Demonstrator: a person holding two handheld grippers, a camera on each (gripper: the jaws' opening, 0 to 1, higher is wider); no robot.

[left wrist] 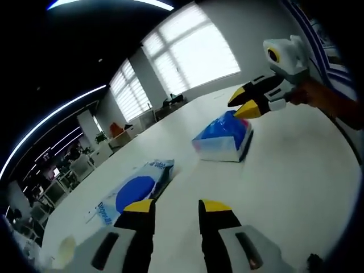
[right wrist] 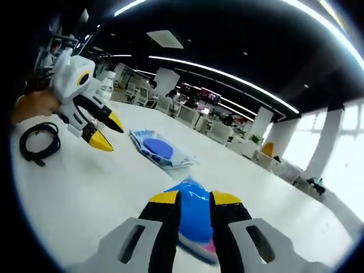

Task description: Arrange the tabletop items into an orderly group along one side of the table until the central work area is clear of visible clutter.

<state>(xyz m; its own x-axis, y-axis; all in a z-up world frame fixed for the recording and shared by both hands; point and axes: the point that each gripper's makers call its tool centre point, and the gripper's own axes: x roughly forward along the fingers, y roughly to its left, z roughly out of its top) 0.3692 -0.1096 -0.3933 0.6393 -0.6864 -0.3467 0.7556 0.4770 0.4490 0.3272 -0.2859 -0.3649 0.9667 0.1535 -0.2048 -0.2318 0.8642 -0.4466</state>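
Note:
A blue tissue pack lies on the white table. My right gripper reaches in from the right, its yellow tips pinching the pack's raised top edge. In the right gripper view the blue pack sits between the narrow jaws of my right gripper. A flat blue-and-white packet lies just beyond and left of my left gripper, which is open with nothing in it. The right gripper view shows the same packet past the pack, with my left gripper open above the table at left.
A coiled black cable lies on the table near the hand holding the left gripper. A pale round object sits at the table's near left edge. Office desks and windows stand beyond the table.

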